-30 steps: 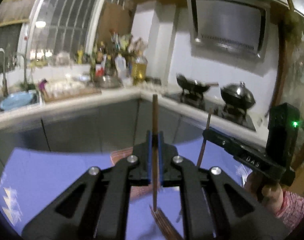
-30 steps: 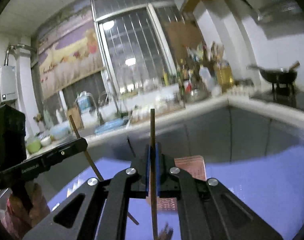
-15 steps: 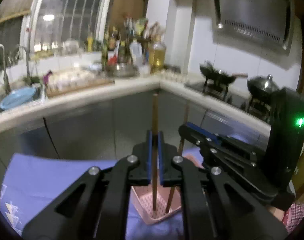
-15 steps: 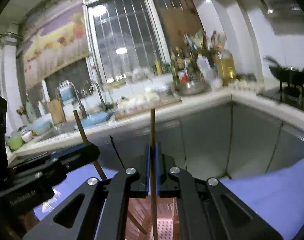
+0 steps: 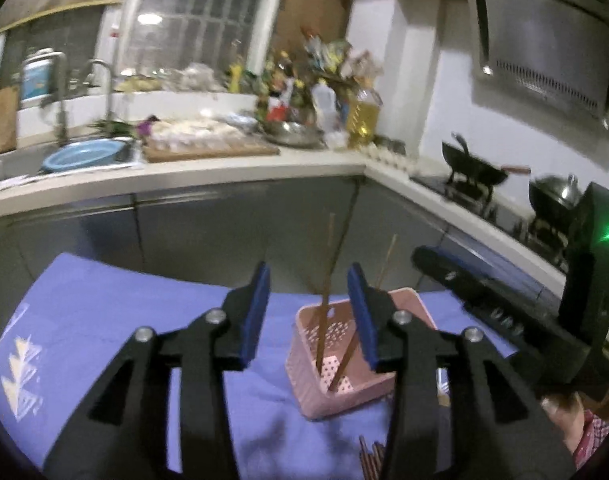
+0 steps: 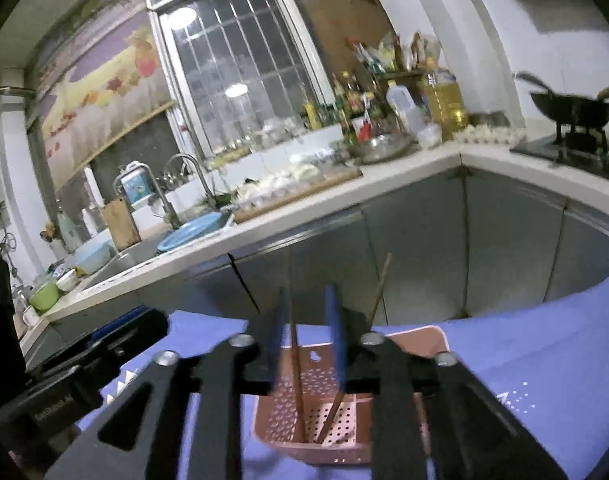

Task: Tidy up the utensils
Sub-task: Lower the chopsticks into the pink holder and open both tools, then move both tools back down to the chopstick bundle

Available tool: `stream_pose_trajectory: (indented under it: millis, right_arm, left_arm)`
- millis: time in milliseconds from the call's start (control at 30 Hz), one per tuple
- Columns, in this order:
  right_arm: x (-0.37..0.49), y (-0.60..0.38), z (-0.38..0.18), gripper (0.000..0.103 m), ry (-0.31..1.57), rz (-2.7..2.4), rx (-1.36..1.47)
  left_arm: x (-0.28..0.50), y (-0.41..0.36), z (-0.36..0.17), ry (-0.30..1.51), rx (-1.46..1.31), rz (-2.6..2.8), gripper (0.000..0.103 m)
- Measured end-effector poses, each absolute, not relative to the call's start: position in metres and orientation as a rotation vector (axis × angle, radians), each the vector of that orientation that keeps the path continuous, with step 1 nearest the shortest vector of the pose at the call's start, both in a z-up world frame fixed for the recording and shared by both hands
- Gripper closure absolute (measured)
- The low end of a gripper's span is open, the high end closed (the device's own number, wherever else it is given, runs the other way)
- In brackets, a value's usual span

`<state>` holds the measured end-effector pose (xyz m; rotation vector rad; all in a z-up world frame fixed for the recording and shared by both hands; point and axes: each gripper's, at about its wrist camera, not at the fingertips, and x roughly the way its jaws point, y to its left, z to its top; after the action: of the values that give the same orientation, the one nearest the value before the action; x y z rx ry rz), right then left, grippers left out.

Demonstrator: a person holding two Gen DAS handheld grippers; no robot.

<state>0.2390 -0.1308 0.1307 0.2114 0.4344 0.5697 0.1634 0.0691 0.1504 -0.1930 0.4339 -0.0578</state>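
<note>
Left wrist view: the left gripper (image 5: 309,312) stands wide open with nothing between its blue pads. Below and beyond it, right of centre, the pink basket (image 5: 304,364) sits on the blue cloth (image 5: 104,320), with two chopsticks (image 5: 325,320) standing in it, leaning apart. The right gripper (image 5: 444,272) reaches in from the right edge. More chopsticks (image 5: 370,456) lie on the cloth at the bottom centre.

Right wrist view: the right gripper (image 6: 307,336) is also open and empty, its jaws straddling one chopstick (image 6: 297,376) in the basket (image 6: 344,456); the other leans right.

The drop looks done. To finish well, I would lift both grippers straight up so the pads clear the stick tops without tipping the light basket. The cloth to the left offers free room; the grippers crowd each other over the basket.
</note>
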Motion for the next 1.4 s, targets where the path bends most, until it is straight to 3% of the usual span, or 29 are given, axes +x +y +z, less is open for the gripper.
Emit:
stream_pose_trajectory:
  millis: [33, 167, 233, 267, 500, 567, 633, 700, 733, 800, 1400]
  right_arm:
    - [0.227, -0.134, 0.133, 0.053, 0.414, 0.573, 0.212]
    - [0.168, -0.155, 0.126, 0.034, 0.340, 0.586, 0.231]
    - [0.140, -0.167, 0.110, 0.007, 0.346, 0.593, 0.259]
    - [0.129, -0.173, 0.102, 0.003, 0.350, 0.578, 0.277]
    - [0.070, -0.226, 0.004, 0.003, 0.614, 0.438, 0.405]
    - [0.059, -0.236, -0.014, 0.012, 0.656, 0.376, 0.403]
    - [0.053, -0.238, -0.028, 0.041, 0.729, 0.335, 0.343]
    - [0.052, -0.238, -0.036, 0.058, 0.775, 0.345, 0.338]
    - [0.051, -0.240, -0.039, 0.065, 0.787, 0.353, 0.346]
    - [0.048, -0.239, -0.045, 0.071, 0.816, 0.358, 0.348]
    - [0.021, -0.172, -0.052, 0.073, 0.836, 0.491, 0.002]
  left_arm:
    - [0.151, 0.071, 0.148, 0.427, -0.202, -0.054, 0.064]
    - [0.104, 0.071, 0.115, 0.473, -0.192, -0.046, 0.064]
    - [0.083, 0.067, 0.086, 0.538, -0.173, -0.044, 0.064]
    - [0.074, 0.064, 0.072, 0.572, -0.162, -0.046, 0.064]
    - [0.020, 0.036, -0.008, 0.768, -0.096, -0.083, 0.064]
    - [0.013, 0.030, -0.018, 0.798, -0.106, -0.096, 0.064]
    - [0.010, 0.023, -0.026, 0.829, -0.113, -0.109, 0.064]
    - [0.009, 0.018, -0.030, 0.853, -0.131, -0.128, 0.064]
    - [0.009, 0.017, -0.030, 0.859, -0.149, -0.143, 0.064]
    - [0.010, 0.013, -0.027, 0.868, -0.172, -0.169, 0.064]
    - [0.022, -0.041, -0.034, 0.881, 0.027, -0.186, 0.066]
